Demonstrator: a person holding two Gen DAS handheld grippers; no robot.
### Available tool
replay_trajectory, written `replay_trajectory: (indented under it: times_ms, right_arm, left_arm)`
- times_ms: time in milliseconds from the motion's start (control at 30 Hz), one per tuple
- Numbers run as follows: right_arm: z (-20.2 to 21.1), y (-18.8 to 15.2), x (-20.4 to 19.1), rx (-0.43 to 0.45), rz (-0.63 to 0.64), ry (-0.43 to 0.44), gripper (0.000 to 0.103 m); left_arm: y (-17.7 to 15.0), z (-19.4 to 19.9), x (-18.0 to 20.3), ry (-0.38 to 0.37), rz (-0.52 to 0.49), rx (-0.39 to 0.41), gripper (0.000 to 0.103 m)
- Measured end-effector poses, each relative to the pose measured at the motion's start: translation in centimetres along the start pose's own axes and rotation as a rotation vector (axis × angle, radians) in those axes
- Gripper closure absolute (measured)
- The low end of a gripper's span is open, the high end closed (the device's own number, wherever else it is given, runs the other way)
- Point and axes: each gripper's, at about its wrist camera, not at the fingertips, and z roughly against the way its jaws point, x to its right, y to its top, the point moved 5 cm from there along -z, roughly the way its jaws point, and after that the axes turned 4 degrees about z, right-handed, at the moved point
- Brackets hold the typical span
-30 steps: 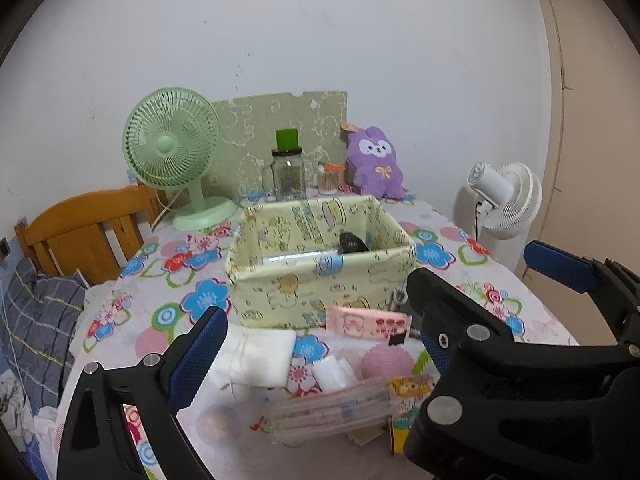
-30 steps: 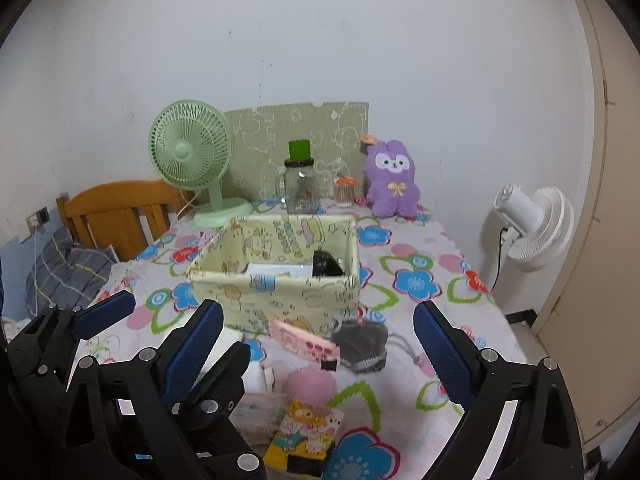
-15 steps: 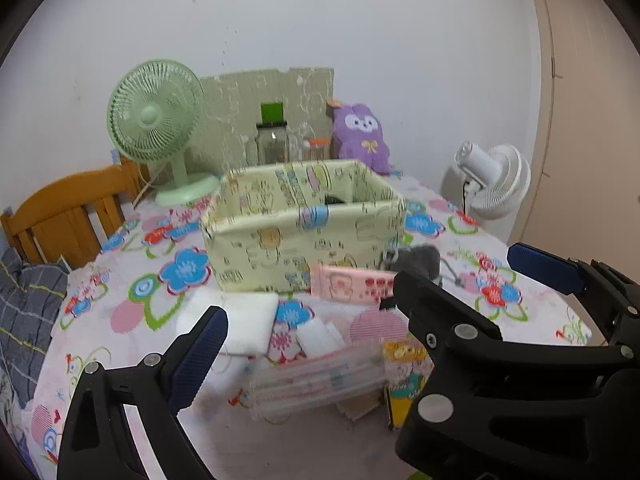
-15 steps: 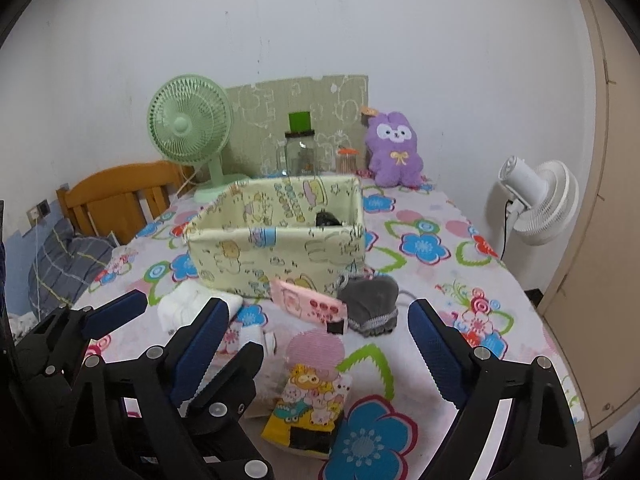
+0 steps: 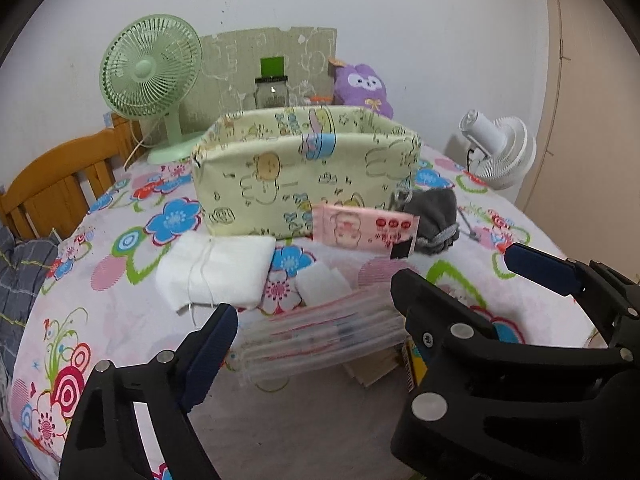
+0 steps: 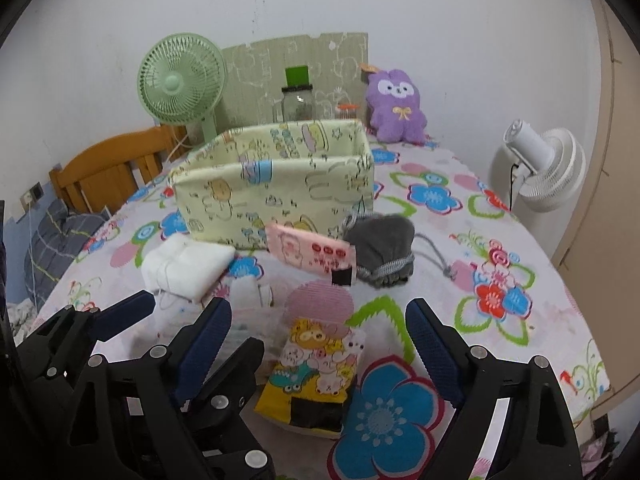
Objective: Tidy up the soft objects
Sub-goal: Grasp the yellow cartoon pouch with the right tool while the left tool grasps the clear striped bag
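White wall [image 5: 400,8] at the back, a beige door or cupboard panel [image 6: 612,184] down the right side, and a table [image 5: 304,432] spread with a loud flower-print cloth filling the middle. At the far edge stand a green desk fan [image 5: 151,68], a green patterned board [image 5: 240,64] propped against the wall, a glass jar [image 5: 272,90] with a green lid and a purple plush rabbit [image 6: 395,107]. Off the right side a white fan [image 6: 540,176] stands beside the table; on the left, a wooden chair back [image 5: 52,184] and some grey checked fabric [image 5: 24,280].

Centre table sits the pale yellow fabric storage box [image 5: 304,172] with cartoon prints. Along its near side: a folded white cloth [image 5: 216,270], a smaller white pad [image 5: 322,286], a pink packet [image 5: 364,228] leaning against the box, and a grey drawstring pouch [image 6: 382,248] just to its right. Closer in lie a clear zip bag [image 5: 320,338] of what look like pens, hard to be sure through the plastic, and a yellow cartoon-print packet [image 6: 316,376].

Left gripper [image 5: 316,328] hangs low over the clear bag, jaws closing but wide apart, pads not pressing anything. Right gripper [image 6: 320,344] sits over the yellow packet, jaws also closing, wide, and gripping nothing.
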Motion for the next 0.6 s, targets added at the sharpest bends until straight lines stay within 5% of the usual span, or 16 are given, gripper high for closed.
replay_trajectory:
  times_ms: [233, 600]
  right_arm:
    - [-1.1, -0.4, 0.1, -0.034, -0.003, -0.001, 0.013]
    - [-2.7, -1.2, 0.4, -0.099, -0.026, -0.017, 0.019]
  left_arm:
    - [-0.2, -1.5, -0.5, 0.034, 0.019, -0.025, 0.014]
    - [-1.2, -2.3, -1.2, 0.083, 0.023, -0.064, 0.032]
